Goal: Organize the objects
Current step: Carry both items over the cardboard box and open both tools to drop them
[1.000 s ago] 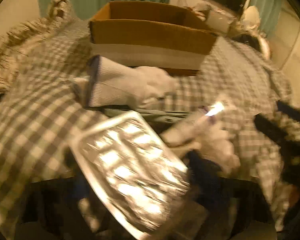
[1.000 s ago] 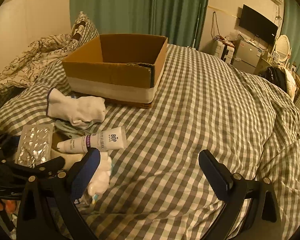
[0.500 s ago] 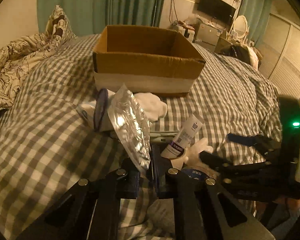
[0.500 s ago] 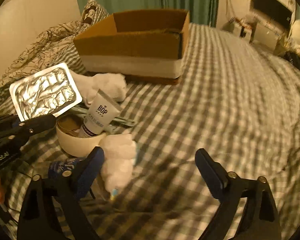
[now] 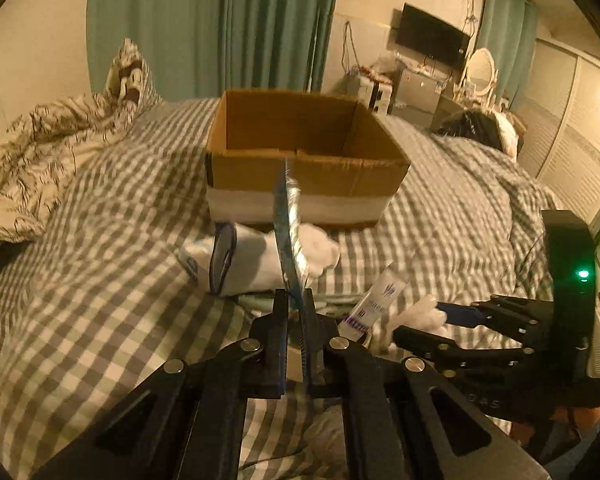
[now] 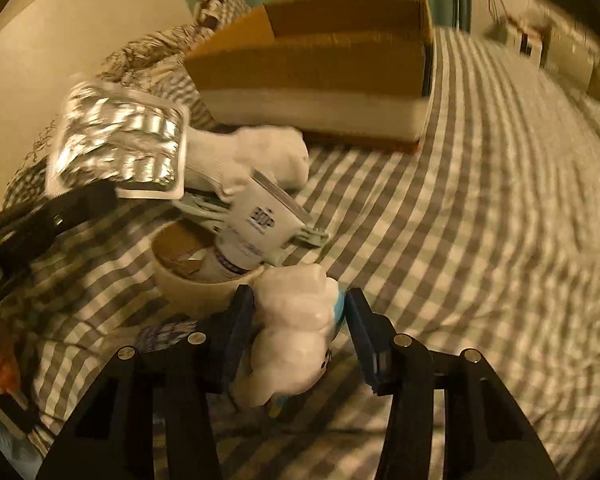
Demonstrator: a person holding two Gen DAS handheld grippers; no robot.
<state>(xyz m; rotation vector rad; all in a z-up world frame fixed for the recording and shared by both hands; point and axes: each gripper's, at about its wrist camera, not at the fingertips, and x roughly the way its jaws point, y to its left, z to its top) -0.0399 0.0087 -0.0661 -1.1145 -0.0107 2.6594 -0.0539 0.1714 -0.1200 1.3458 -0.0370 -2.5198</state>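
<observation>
My left tongs [image 5: 296, 320] pinch the pill pack [image 5: 290, 232] edge-on, aimed boxward [image 5: 300, 168]; right tongs [image 6: 300, 328] spread around the plush toy [image 6: 296, 336].

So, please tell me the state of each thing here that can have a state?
Left gripper: shut on the blister pack.
Blister pack: lifted, held by one edge.
Right gripper: open, fingers on either side of the white plush toy.
White plush toy: lying on the bed.
Cardboard box: open; interior looks empty.
Tube: leaning into the bowl.
White sock: lying crumpled.
</observation>
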